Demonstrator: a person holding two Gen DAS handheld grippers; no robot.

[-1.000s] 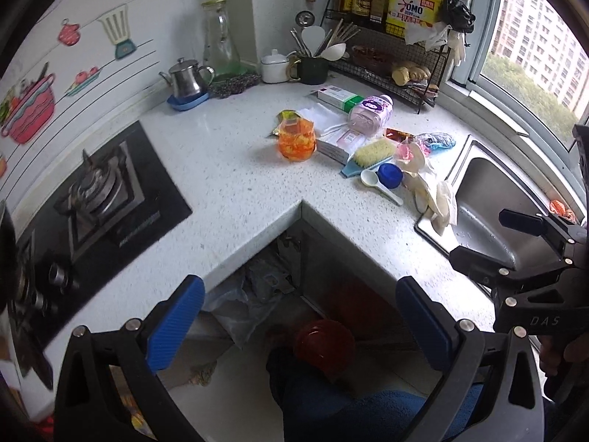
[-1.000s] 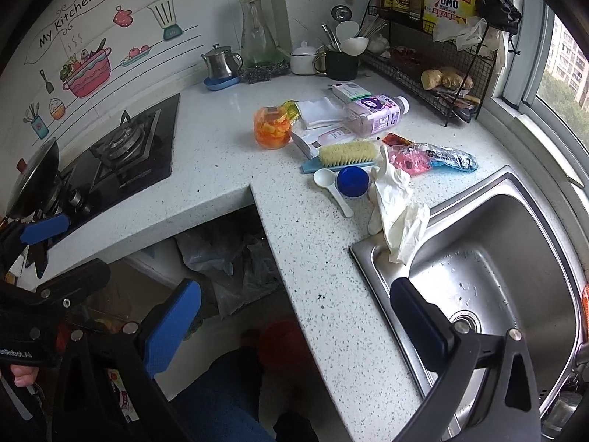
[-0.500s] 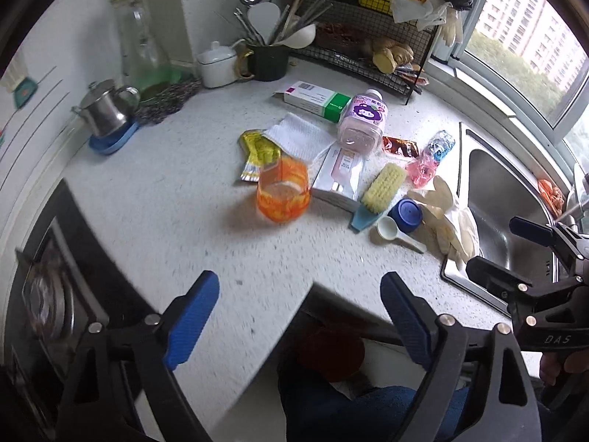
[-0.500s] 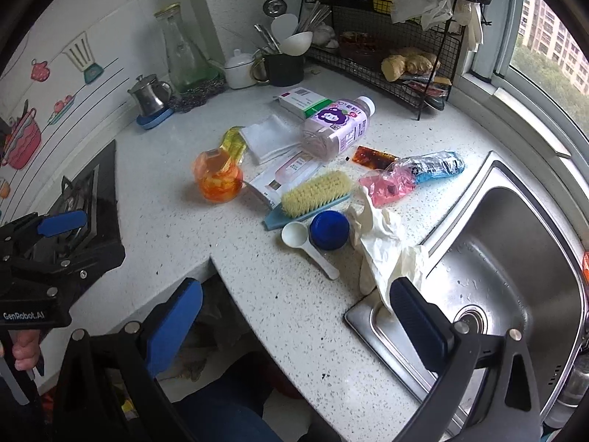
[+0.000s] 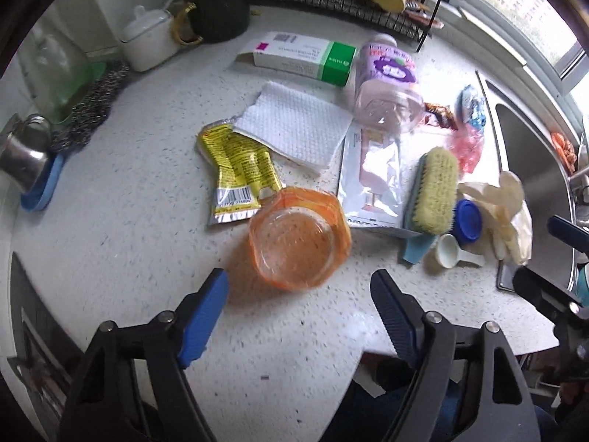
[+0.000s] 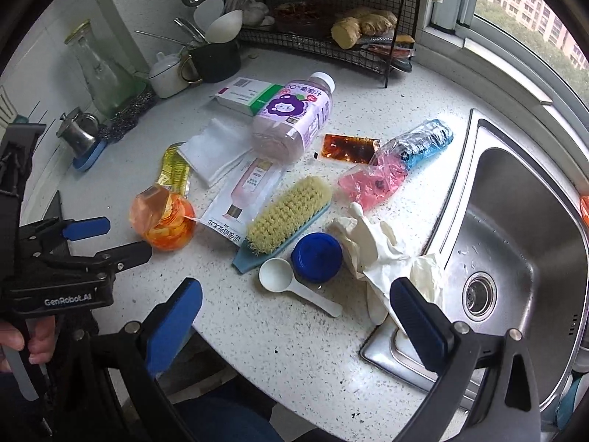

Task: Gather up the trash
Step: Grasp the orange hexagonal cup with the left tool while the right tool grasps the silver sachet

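An orange plastic cup [image 5: 299, 237] with its film lid peeled back stands on the white speckled counter [image 5: 121, 228]. My left gripper [image 5: 299, 287] points down at it and its jaws are closing; the cup sits just ahead of the blue pads, untouched. In the right wrist view the left gripper [image 6: 121, 237] is beside the cup [image 6: 163, 221]. Behind the cup lie a yellow wrapper [image 5: 235, 169], a paper towel [image 5: 294, 125], a purple bottle [image 6: 294, 118], a white sachet [image 6: 243, 191] and a pink-and-blue bag [image 6: 390, 169]. My right gripper [image 6: 296, 294] hangs open and empty over a white scoop [image 6: 279, 276].
A scrub brush [image 6: 287, 213], a blue lid [image 6: 316, 258] and white gloves [image 6: 371, 246] lie near the steel sink [image 6: 515, 221] on the right. A wire rack [image 6: 331, 37], a black utensil mug [image 6: 215, 60] and a steel teapot [image 6: 77, 132] line the back wall.
Both grippers came forward and down over the clutter. The left one swung from over the counter corner to the orange cup, and its jaws have narrowed.
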